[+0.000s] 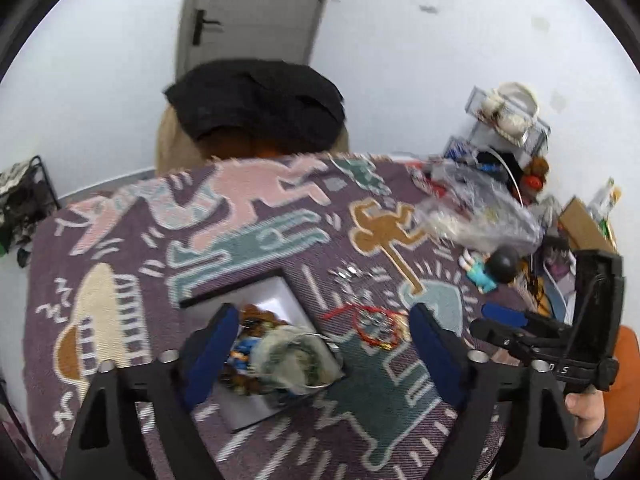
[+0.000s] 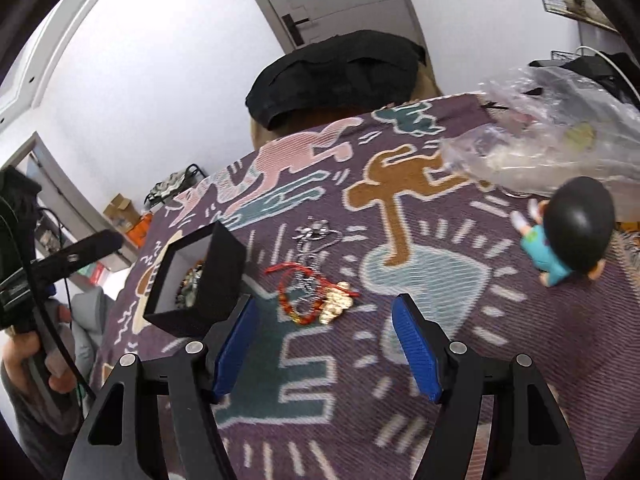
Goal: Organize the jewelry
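An open black jewelry box with a white lining sits on the patterned cloth and holds several beaded pieces. A red bead bracelet with a gold charm lies to the right of the box, tangled with a silver necklace. My left gripper is open above the box and holds nothing. My right gripper is open just in front of the bracelet. The right gripper also shows in the left wrist view.
A figurine with a black head lies at the right. A clear plastic bag and assorted clutter fill the far right. A chair draped in black cloth stands behind the table.
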{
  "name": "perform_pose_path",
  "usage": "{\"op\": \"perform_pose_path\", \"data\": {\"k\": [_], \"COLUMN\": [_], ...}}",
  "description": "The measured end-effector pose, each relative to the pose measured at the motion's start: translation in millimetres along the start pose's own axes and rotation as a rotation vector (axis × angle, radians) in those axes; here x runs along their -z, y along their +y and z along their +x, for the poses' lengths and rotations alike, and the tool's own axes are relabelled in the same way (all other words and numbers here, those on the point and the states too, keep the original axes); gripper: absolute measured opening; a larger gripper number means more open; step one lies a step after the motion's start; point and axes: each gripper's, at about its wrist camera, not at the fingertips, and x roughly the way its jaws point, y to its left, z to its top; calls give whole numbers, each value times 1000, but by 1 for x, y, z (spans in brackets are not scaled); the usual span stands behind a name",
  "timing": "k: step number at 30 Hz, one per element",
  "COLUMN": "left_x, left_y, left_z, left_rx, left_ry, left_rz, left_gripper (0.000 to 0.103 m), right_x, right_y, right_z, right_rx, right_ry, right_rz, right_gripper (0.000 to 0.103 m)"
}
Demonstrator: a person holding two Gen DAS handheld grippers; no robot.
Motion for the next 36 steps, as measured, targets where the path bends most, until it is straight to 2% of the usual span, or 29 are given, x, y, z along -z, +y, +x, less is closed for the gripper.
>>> {"op": "perform_pose_path", "data": {"k": [4, 6, 10, 15, 17, 19, 25, 36], "left_x": [-1, -2, -7, -9, -8, -9, -7, -3], "left_y": [-27, -40, -60, -72, -71, -67, -60, -58], "left_z": [23, 29, 44, 70, 85, 98, 130, 156], "left_rx": [37, 42, 36, 0, -5, -15, -65, -178], "left_ry": [60, 69, 110, 197, 247, 284, 365, 425], "left_rz": [48, 82, 126, 170, 166, 151, 147, 196], "left_gripper": [71, 67, 54, 52, 45, 32, 25, 22], "right_x": [4, 3, 5, 12, 14, 16, 23, 27], "right_y": [-13, -21, -34, -46, -49, -55, -67, -72], "right_z": [-11, -16, -22, -21, -20, -21, -24, -19], "right_rx": [13, 29, 34, 30, 30, 32, 30, 6], "right_ry": [-7, -15, -35, -40, -41, -46, -58, -57], "right_rz": [3, 10, 38, 60, 66, 77, 96, 108], "right_gripper": [70, 70, 70, 70, 70, 70, 69, 69]}}
